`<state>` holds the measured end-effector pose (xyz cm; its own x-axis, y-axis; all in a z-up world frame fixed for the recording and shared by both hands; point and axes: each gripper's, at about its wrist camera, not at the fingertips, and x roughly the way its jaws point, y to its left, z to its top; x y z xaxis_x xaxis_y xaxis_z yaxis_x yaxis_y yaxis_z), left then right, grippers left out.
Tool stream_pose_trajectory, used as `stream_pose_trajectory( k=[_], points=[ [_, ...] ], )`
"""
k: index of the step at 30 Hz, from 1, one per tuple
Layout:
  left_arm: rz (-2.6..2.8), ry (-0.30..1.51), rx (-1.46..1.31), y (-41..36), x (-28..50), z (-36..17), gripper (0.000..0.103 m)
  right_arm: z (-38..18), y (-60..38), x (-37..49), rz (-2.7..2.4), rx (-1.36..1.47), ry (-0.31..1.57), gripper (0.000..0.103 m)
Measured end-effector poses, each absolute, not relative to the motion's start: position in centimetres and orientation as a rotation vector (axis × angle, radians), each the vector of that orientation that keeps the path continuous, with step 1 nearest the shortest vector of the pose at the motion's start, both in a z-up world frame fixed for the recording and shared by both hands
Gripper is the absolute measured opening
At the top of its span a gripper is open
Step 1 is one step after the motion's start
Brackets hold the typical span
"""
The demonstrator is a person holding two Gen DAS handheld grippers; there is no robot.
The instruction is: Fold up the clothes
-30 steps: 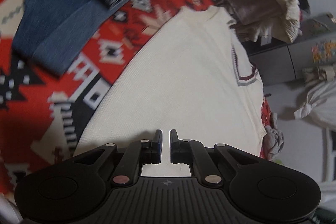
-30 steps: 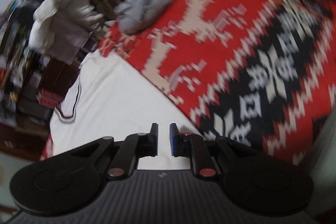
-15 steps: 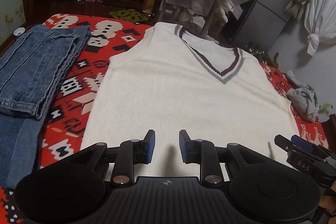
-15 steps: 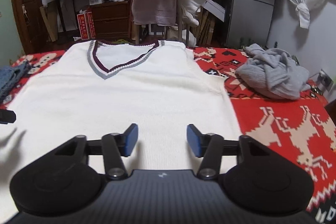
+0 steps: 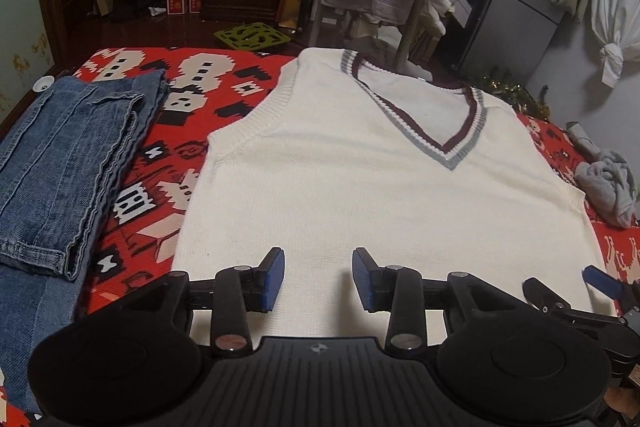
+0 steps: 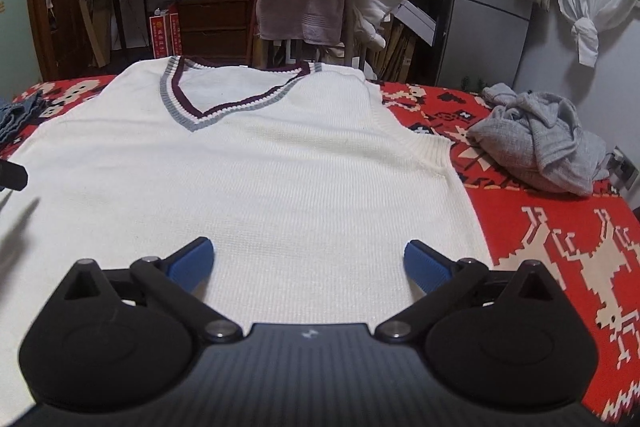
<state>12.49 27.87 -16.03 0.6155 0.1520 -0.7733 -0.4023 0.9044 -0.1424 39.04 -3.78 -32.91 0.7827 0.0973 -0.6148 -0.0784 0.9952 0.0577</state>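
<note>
Left gripper [image 5: 318, 277]: jaws held apart, moderately.
Right gripper [image 6: 309, 264]: spread wide; at left's 3 o'clock, seemingly level.

Both views are evenly lit by soft indoor light from above; the white vest [image 5: 360, 195] reads bright without glare; the room behind is dim; faint shadows fall under the left gripper [image 5: 318, 277] and right gripper [image 6: 309, 263]; focus is sharp, with no motion blur; fisheye bending curves the edges; corners go black.
</note>
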Motion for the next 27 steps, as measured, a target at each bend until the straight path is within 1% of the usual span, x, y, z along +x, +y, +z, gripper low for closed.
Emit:
stream_pose_trajectory(
  k=[3,6,8,10,11,13,20,27],
  points=[
    [0.277,0.855,-0.353,27.7,12.4,-16.3,0.036,-33.0,-4.3,38.9,0.107,0.059,0.673,0.103],
    [0.214,0.855,-0.373,27.1,12.5,-16.6,0.030,-32.9,-4.1,38.7,0.102,0.055,0.673,0.103],
    [0.167,0.859,-0.359,26.3,12.6,-16.7,0.020,-32.9,-4.2,38.7,0.106,0.060,0.675,0.103],
    [0.131,0.857,-0.338,25.6,12.8,-16.7,0.017,-32.8,-4.2,38.7,0.106,0.058,0.675,0.103],
    [0.115,0.856,-0.326,25.2,12.9,-16.7,0.013,-32.8,-4.2,38.7,0.106,0.059,0.676,0.103],
    [0.082,0.852,-0.299,24.5,13.2,-16.8,0.009,-32.8,-4.2,38.7,0.105,0.062,0.676,0.103],
    [0.020,0.846,-0.214,22.0,14.7,-17.5,0.001,-32.8,-4.3,38.7,0.106,0.061,0.677,0.103],
    [-0.001,0.867,-0.131,20.5,15.2,-18.3,0.000,-32.8,-4.3,38.7,0.108,0.060,0.678,0.103]
  ],
)
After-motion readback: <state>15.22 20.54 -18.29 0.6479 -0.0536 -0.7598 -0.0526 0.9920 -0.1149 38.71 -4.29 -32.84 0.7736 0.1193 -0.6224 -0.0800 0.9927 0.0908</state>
